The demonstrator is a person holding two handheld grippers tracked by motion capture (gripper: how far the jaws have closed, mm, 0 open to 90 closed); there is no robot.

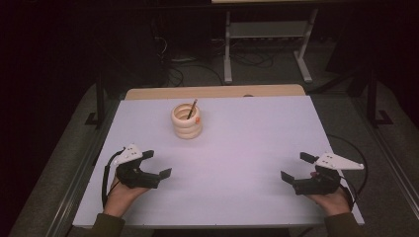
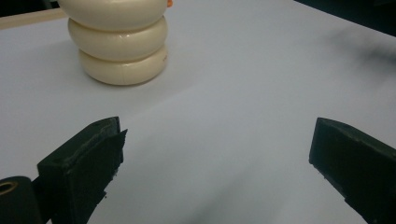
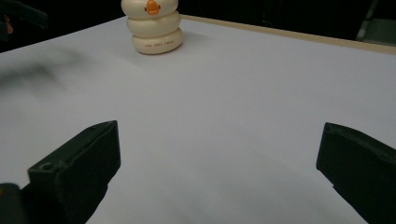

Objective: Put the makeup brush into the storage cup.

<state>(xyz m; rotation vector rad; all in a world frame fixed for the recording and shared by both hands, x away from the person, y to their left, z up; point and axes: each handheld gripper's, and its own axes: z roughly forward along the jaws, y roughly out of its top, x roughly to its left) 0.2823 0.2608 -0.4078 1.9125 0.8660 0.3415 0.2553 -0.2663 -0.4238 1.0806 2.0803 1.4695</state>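
A cream ringed holder (image 1: 187, 122) with an orange mark stands upright on the white table (image 1: 237, 148), toward the back and left of centre; a thin dark stick (image 1: 191, 108) leans out of its top. The holder (image 2: 119, 44) is up ahead in the left gripper view, and the holder (image 3: 154, 27) stands far off in the right gripper view. My left gripper (image 1: 157, 166) rests near the front left, open, nothing between its jaws. My right gripper (image 1: 295, 168) rests near the front right, open and empty too. Both point inward over bare tabletop.
A strip of wooden edge (image 1: 212, 92) runs along the table's far side. Beyond it stand a metal frame (image 1: 267, 44) and cables on a dark floor. A dark rail (image 1: 74, 182) borders the table's left side.
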